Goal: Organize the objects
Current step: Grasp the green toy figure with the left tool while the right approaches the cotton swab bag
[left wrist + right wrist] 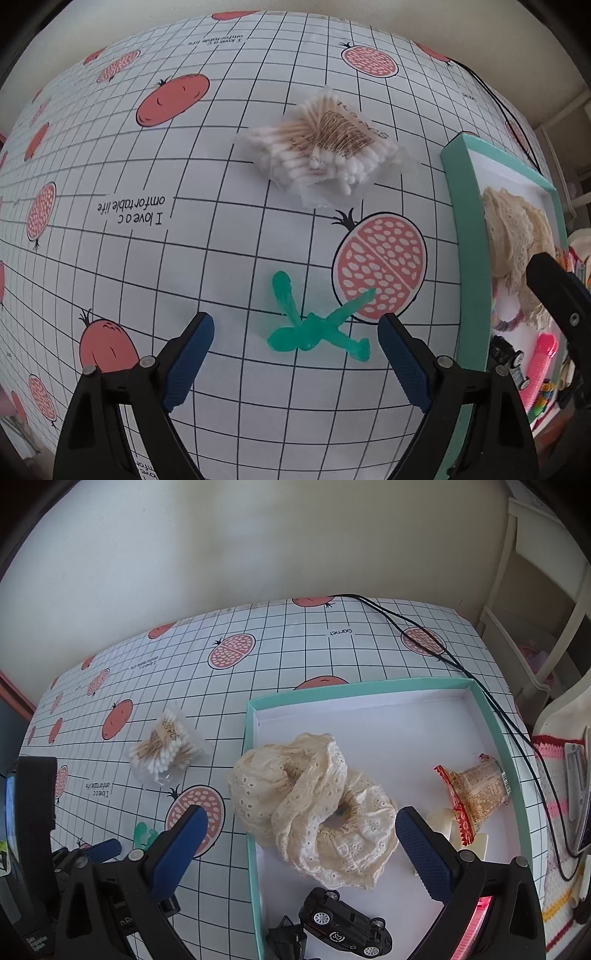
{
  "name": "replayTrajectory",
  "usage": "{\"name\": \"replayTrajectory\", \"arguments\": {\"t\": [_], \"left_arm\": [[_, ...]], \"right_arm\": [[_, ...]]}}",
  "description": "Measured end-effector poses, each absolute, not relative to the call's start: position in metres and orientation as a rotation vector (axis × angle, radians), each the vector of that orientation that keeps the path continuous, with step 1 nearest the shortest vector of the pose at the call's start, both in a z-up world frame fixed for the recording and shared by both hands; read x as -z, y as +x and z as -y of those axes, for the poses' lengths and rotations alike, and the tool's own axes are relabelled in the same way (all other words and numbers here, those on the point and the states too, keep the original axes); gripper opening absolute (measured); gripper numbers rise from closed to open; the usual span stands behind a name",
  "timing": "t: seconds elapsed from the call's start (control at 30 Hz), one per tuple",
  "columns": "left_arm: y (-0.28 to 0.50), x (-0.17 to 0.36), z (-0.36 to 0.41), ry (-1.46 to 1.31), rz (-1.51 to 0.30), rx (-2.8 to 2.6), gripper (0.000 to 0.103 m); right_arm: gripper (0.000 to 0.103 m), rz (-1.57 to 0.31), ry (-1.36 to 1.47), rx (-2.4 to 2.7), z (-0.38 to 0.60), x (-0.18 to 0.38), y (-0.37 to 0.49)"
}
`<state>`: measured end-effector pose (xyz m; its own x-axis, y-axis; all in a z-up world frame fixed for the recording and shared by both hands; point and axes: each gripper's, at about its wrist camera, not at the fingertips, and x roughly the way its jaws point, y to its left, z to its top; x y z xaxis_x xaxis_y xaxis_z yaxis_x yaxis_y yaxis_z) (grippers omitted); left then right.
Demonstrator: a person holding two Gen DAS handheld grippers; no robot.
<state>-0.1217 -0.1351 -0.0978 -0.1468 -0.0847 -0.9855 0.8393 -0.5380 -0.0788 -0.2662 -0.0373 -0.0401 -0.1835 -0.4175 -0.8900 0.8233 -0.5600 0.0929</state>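
1. Two fisheye wrist views show one table covered by a white grid-pattern cloth [221, 236] printed with red pomegranates; a pale wall [258, 546] rises behind it, and a black cable [424, 635] trails off toward 2 o'clock in the right wrist view.
2. Left gripper [295, 336]: jaws spread wide, holding nothing, poised low over the cloth with a green plastic toy [317, 325] lying between the blue fingertips [192, 350]; whether either tip touches it cannot be told.
3. Cotton swab pack [321, 147]: flat on the cloth at 12 o'clock from the toy, well apart from it.
4. Teal box [251, 775]: white-lined and open, at 3 o'clock from the toy. It contains a cream lace garment [314, 805], a black toy car [343, 926] on its side near the front edge, and a wrapped snack [476, 786] toward 3 o'clock.
5. Right gripper [299, 849]: jaws wide apart and empty, hovering above the box, framing the lace garment.
6. Shelving [535, 609]: pale, at the far right, with a striped crochet cloth [554, 786] below.
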Motion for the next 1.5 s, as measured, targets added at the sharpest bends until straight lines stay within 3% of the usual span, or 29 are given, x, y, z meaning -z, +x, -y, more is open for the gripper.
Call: {"name": "replayTrajectory", "arguments": {"t": [0.1, 0.5, 1.03, 1.5], "left_arm": [[-0.125, 0.097, 0.133, 1.458, -0.866, 1.777, 0.088], [-0.122, 0.09, 0.135, 1.429, -0.848, 1.799, 0.054], [-0.082, 0.089, 0.174, 1.302, -0.934, 1.716, 0.053], [-0.028, 0.082, 0.209, 1.106, -1.037, 1.602, 0.051]], "right_arm": [[0.103, -0.529, 1.204, 1.855, 0.038, 0.04, -0.264], [0.103, -0.485, 1.184, 1.87, 0.041, 0.038, -0.263], [0.103, -0.483, 1.037, 1.867, 0.089, 0.028, -0.225], [0.103, -0.685, 0.959, 1.741, 0.163, 0.045, -0.176]]}}
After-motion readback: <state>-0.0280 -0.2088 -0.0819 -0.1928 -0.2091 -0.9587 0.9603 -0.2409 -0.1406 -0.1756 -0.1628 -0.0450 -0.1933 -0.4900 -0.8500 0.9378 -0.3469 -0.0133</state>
